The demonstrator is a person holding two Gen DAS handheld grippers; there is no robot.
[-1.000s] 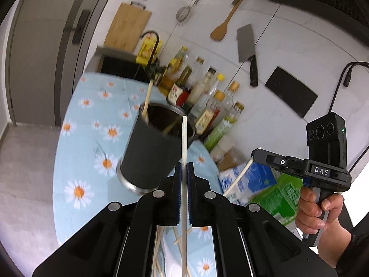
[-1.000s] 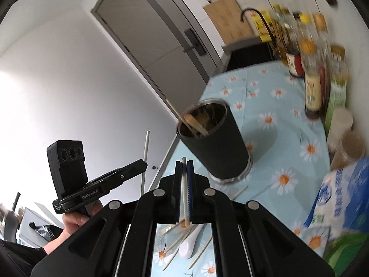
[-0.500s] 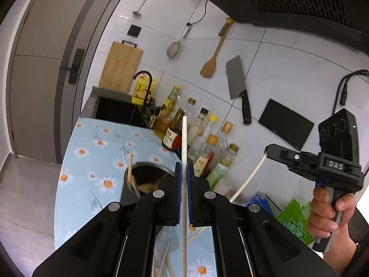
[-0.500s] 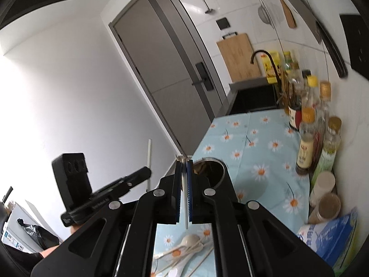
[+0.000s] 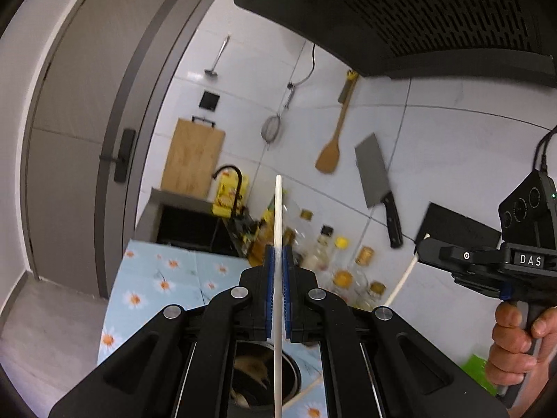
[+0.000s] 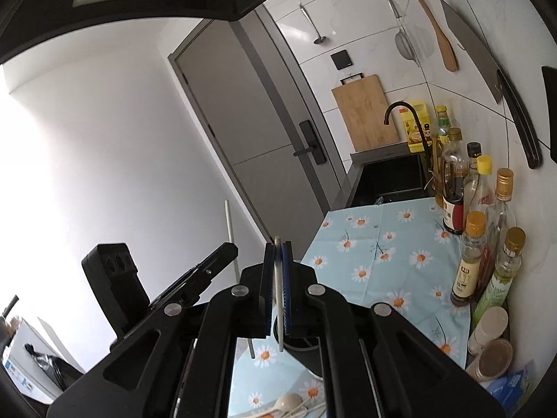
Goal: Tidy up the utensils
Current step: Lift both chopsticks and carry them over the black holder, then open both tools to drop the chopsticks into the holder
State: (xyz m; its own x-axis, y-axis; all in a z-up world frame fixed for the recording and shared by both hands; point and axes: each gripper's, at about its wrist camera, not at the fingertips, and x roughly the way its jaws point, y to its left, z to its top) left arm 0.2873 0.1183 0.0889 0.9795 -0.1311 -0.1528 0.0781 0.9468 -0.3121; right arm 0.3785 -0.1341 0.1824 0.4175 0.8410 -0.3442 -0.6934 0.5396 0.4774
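- Left gripper — blue pads clamped on a long white plastic chopstick, held upright above the dark cylindrical utensil holder.
- Right gripper — closed on a second white chopstick, tip hanging over the holder's rim, above the daisy-print blue tablecloth.

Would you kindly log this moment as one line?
left claw: shut on white chopstick | right claw: shut on second chopstick | holder: below

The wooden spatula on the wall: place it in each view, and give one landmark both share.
Left wrist: spatula hangs on the tiles, upper centre-right, left of the cleaver.
Right wrist: at the top right edge, blade at.
Shared landmark: cutting board behind the sink.
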